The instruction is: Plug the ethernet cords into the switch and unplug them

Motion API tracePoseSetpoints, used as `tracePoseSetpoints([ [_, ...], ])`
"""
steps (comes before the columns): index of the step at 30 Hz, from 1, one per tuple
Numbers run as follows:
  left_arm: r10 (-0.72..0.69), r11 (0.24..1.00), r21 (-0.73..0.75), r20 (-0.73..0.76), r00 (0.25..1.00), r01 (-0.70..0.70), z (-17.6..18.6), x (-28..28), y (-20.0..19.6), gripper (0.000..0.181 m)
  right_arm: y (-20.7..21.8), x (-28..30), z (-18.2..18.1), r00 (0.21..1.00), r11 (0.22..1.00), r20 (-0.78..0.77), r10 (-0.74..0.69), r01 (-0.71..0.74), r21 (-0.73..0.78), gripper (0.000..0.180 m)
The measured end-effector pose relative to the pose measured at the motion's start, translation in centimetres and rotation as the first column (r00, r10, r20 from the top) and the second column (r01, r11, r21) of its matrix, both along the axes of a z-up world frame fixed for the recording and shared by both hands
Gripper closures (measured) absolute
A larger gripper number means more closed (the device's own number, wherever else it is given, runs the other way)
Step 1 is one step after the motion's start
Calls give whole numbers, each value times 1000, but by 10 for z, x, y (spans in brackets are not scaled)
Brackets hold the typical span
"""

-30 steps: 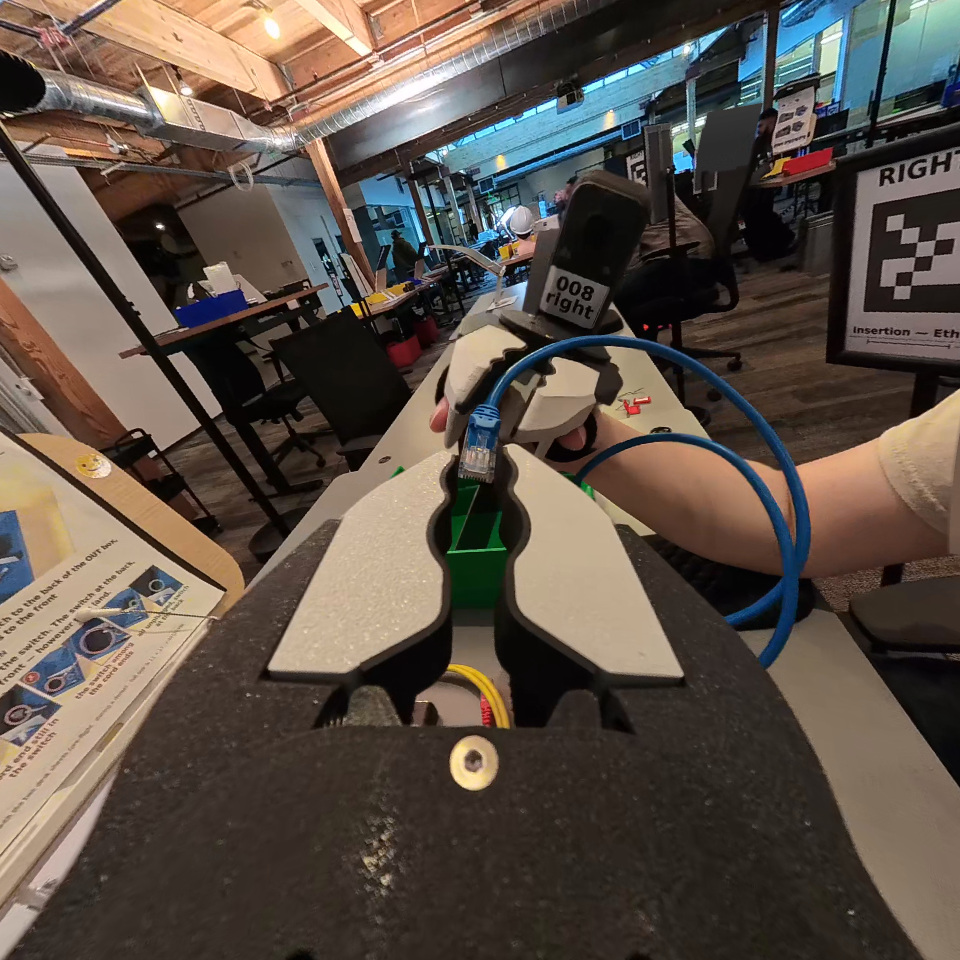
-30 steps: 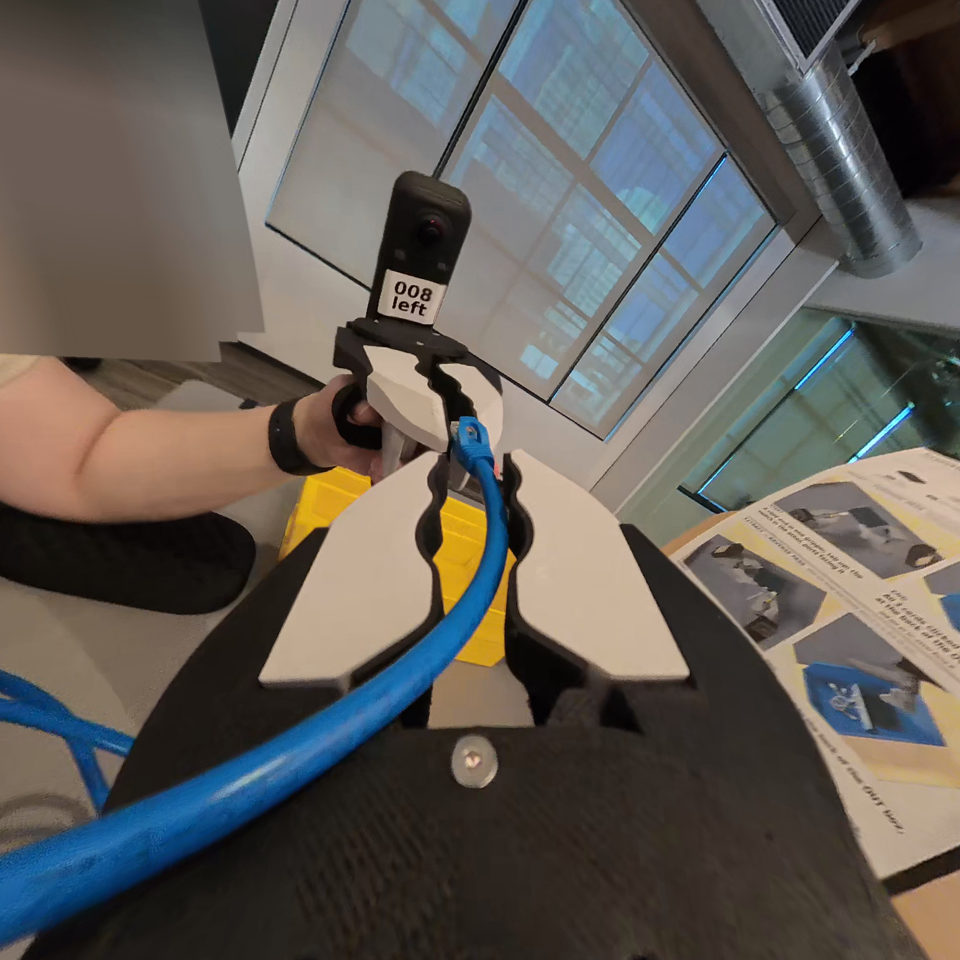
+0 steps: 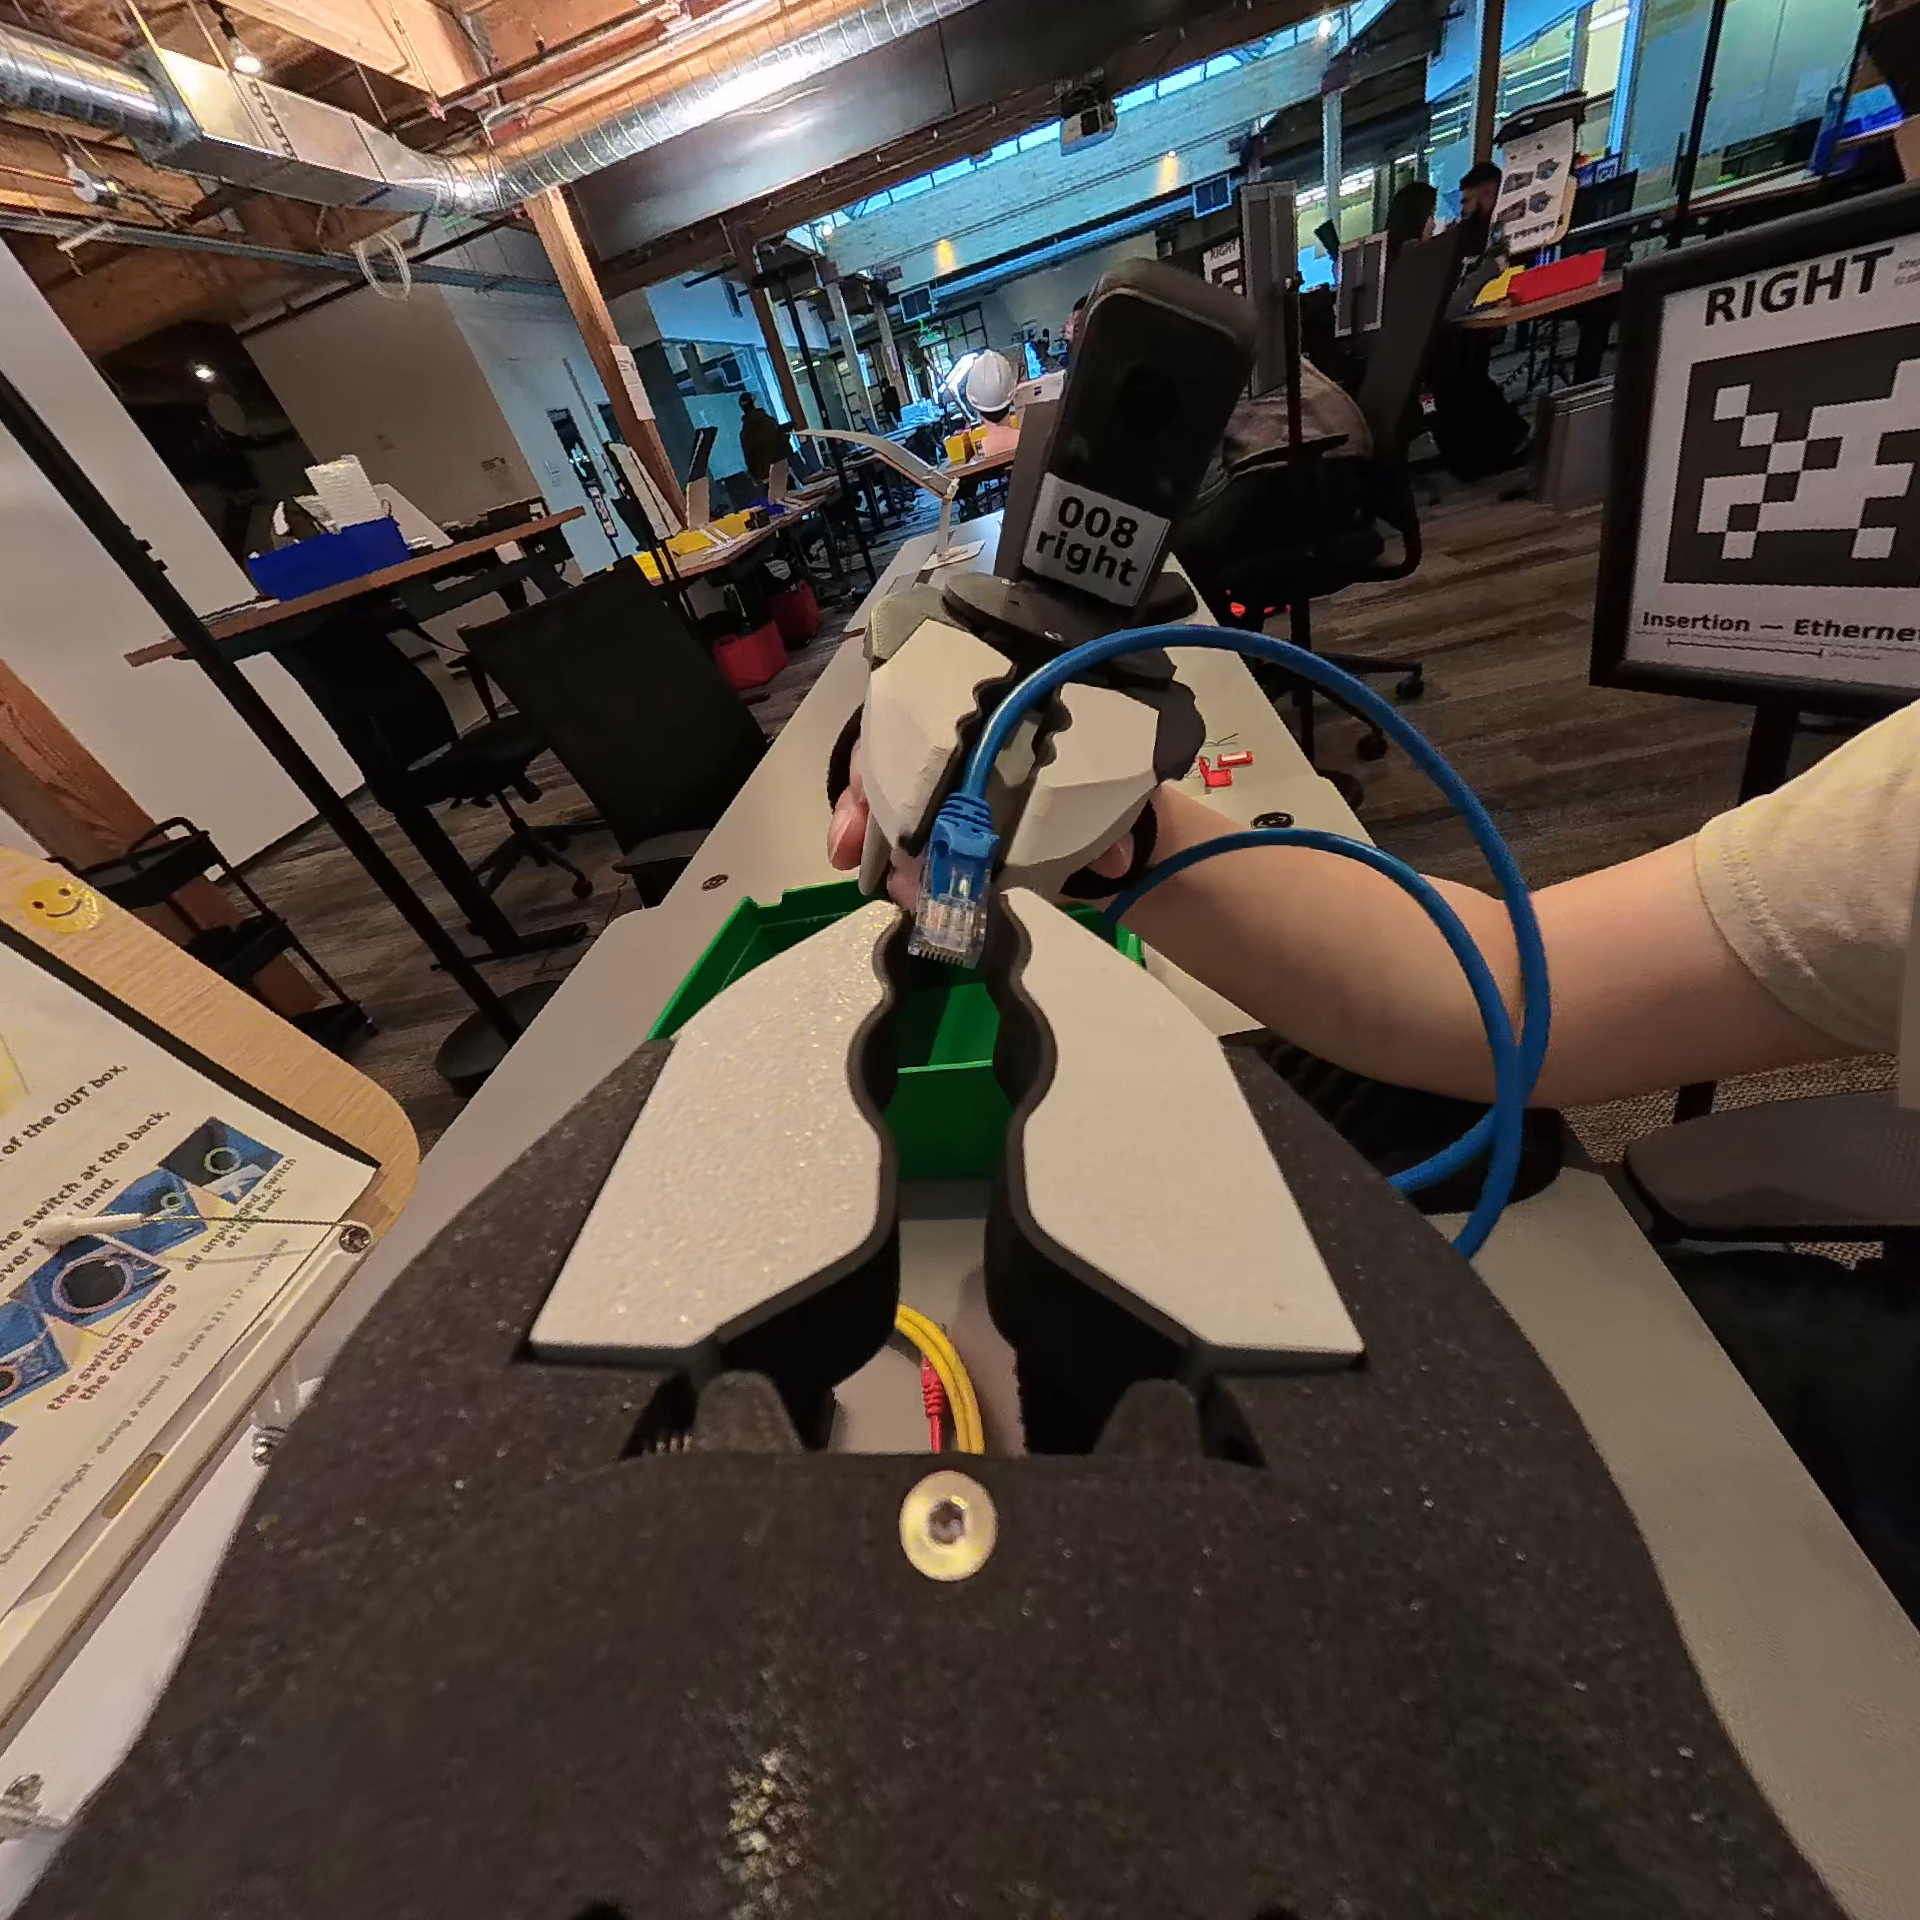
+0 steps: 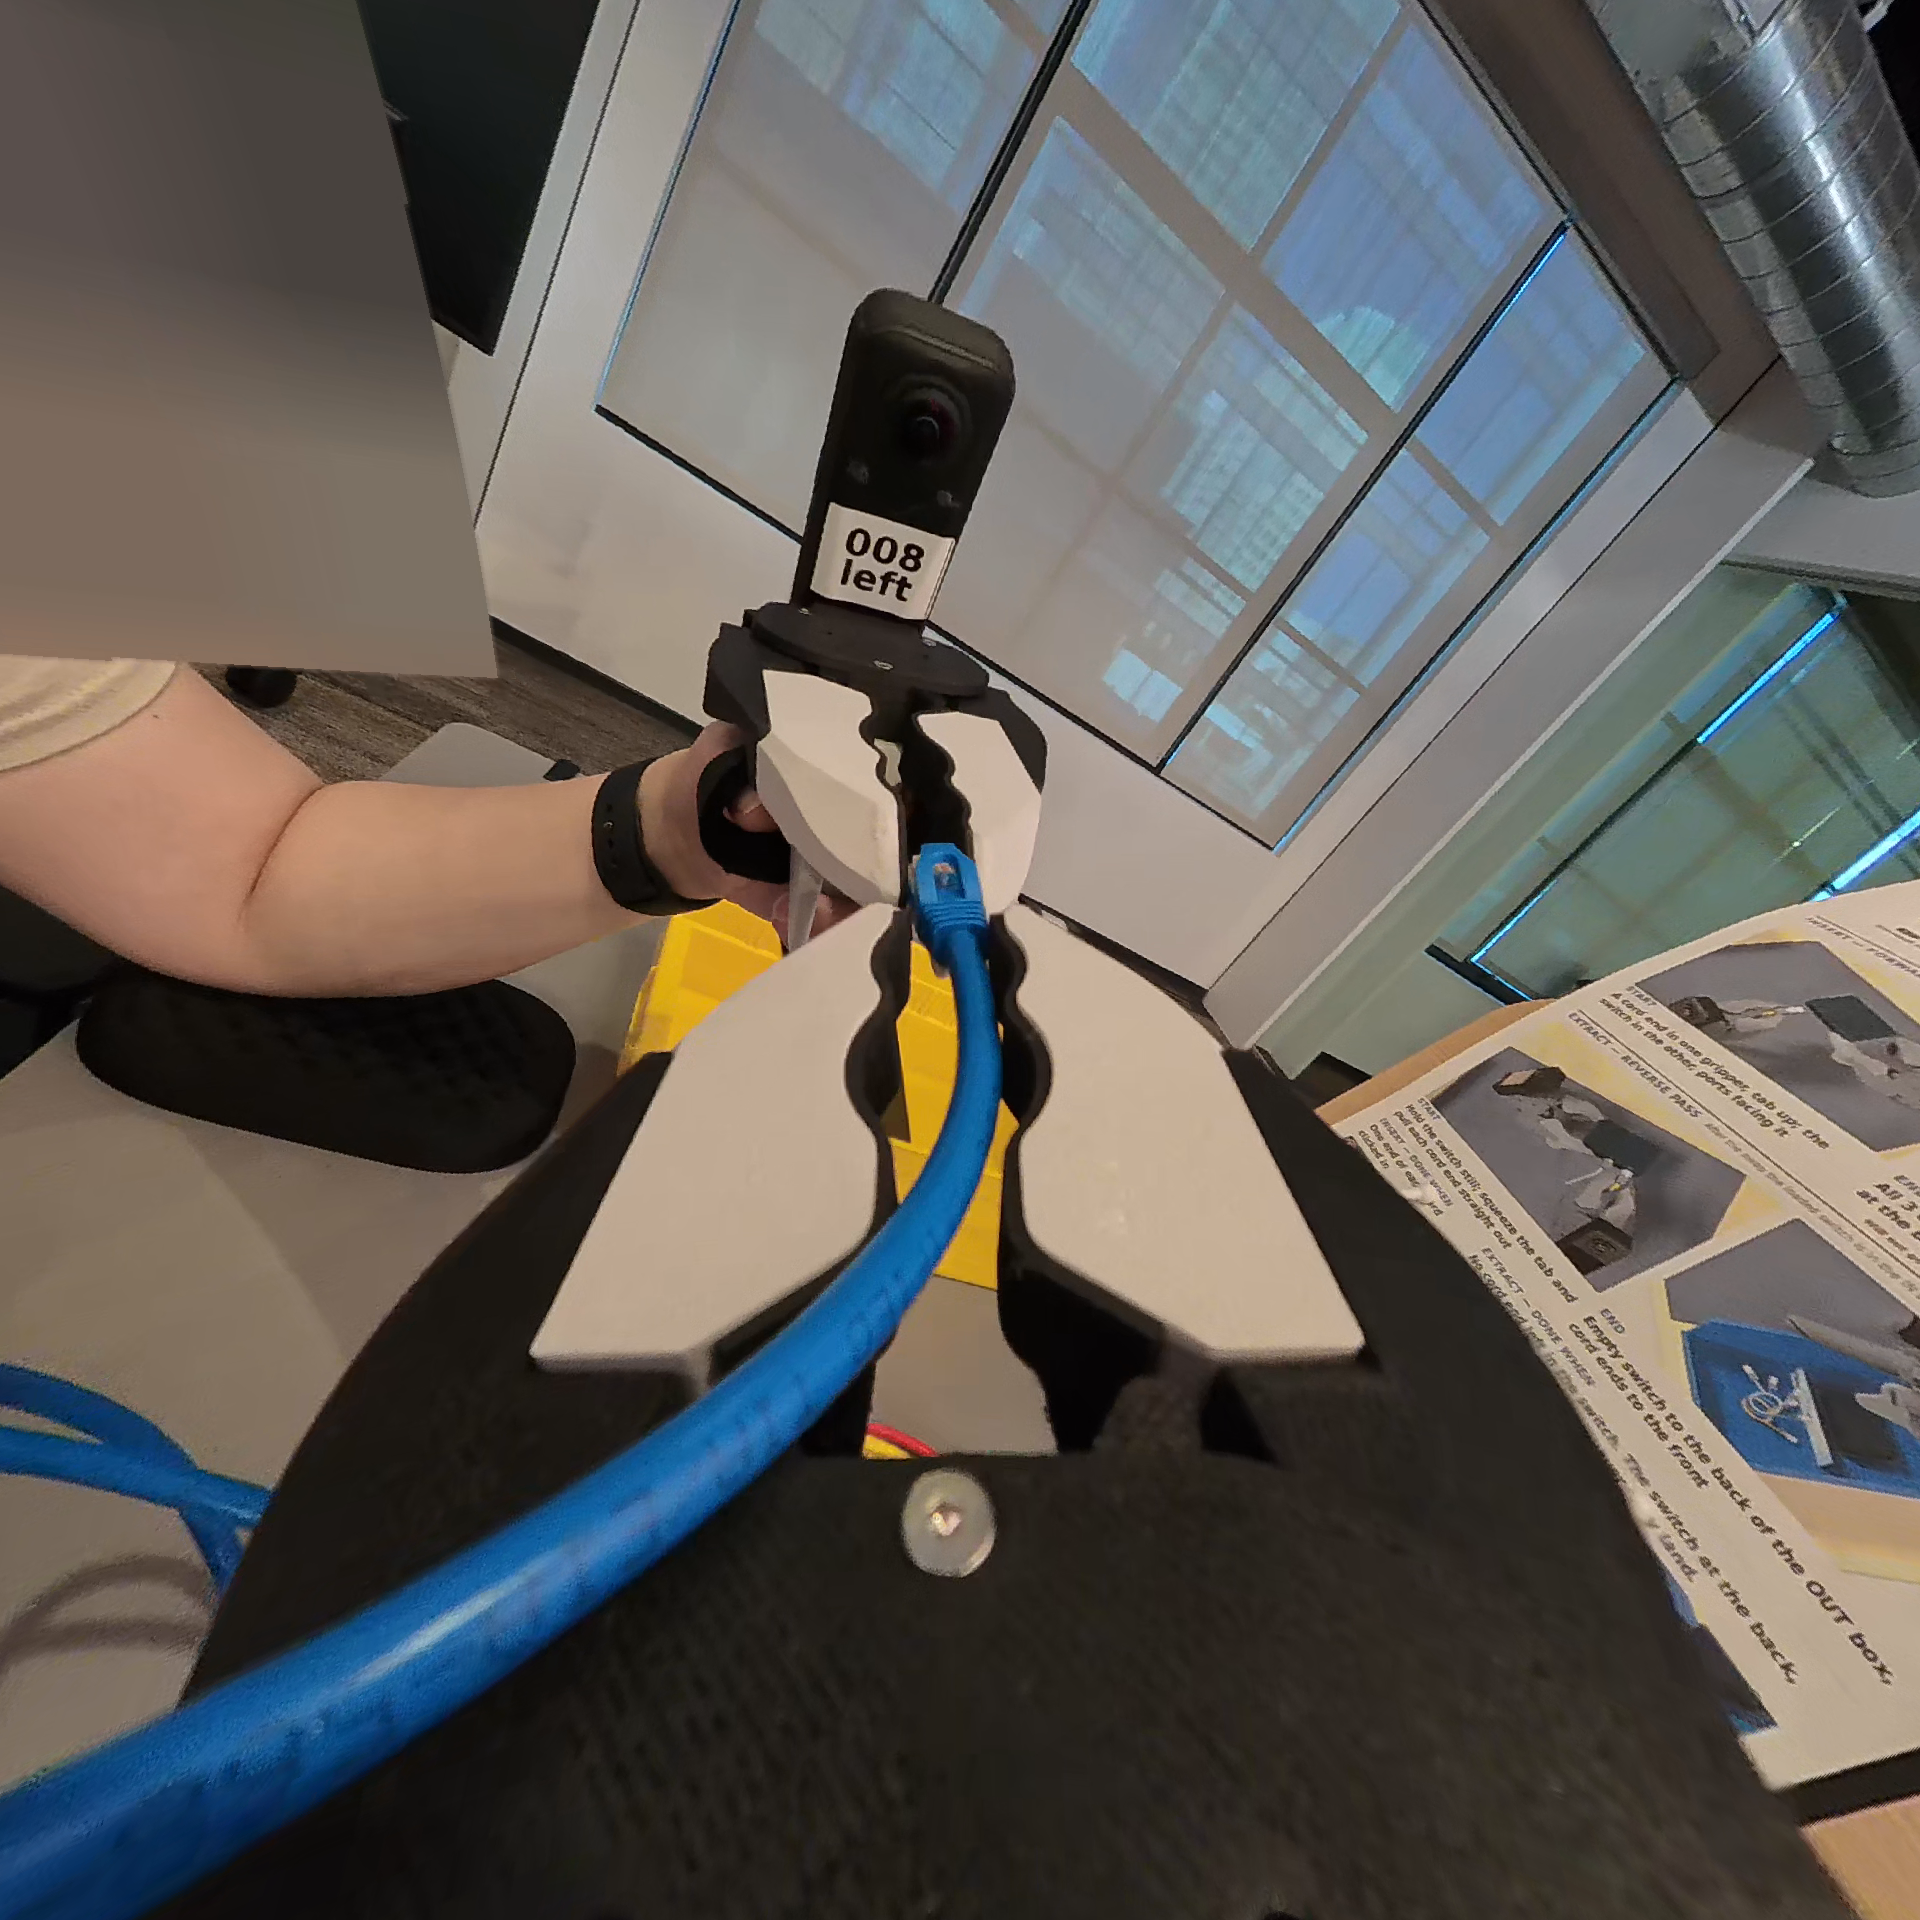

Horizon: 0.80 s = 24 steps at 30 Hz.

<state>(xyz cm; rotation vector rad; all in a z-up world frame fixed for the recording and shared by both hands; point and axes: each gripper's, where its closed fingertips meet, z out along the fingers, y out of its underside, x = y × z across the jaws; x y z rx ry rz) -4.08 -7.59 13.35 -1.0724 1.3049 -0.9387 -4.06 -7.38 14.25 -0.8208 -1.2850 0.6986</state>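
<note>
I hold both grippers raised above a long grey table [image 3: 1714,1455] in an open-plan workshop of timber beams and silver ducting, windows behind me, desks and chairs beyond. The right gripper [image 4: 940,914] has its jaws closed on the blue ethernet cord [image 4: 966,1049] just behind the plug [image 3: 951,883], the slack looping around my right forearm toward the table's near right edge. The left gripper [image 3: 951,920] faces it with jaws slightly parted, its tips either side of the plug; whether they touch it I cannot tell. A green bin [image 3: 945,1101] sits mid-table under the left gripper, a yellow bin [image 4: 717,966] under the right, an instruction sheet [image 3: 114,1247] on a board at the left edge, a yellow cord [image 3: 951,1382] below the left jaws. No switch is visible, so I judge plugging not yet begun: every insertion and removal remains.
</note>
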Motion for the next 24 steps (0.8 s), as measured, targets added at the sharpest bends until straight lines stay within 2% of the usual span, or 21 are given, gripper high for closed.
tracePoseSetpoints([
  [7,11,999,37,45,999,-13,5,-1,1,166,1,0,3,1000,998,-20,23,-24,-59,167],
  [9,18,998,51,98,995,-24,12,-2,0,158,2,-2,3,999,996,-27,25,-27,-81,167],
  [12,44,995,86,84,996,-51,10,-1,2,150,3,-3,9,994,984,-87,63,-76,-160,167],
  [14,91,987,127,89,992,-102,10,-1,7,155,4,-4,10,990,973,-110,85,-106,-206,167],
  [15,97,984,138,99,990,-111,11,-2,8,166,7,-4,11,990,969,-119,77,-103,-224,167],
  [24,41,996,80,59,997,-46,9,-2,2,169,2,-4,8,981,952,-130,147,-176,-251,166],
])
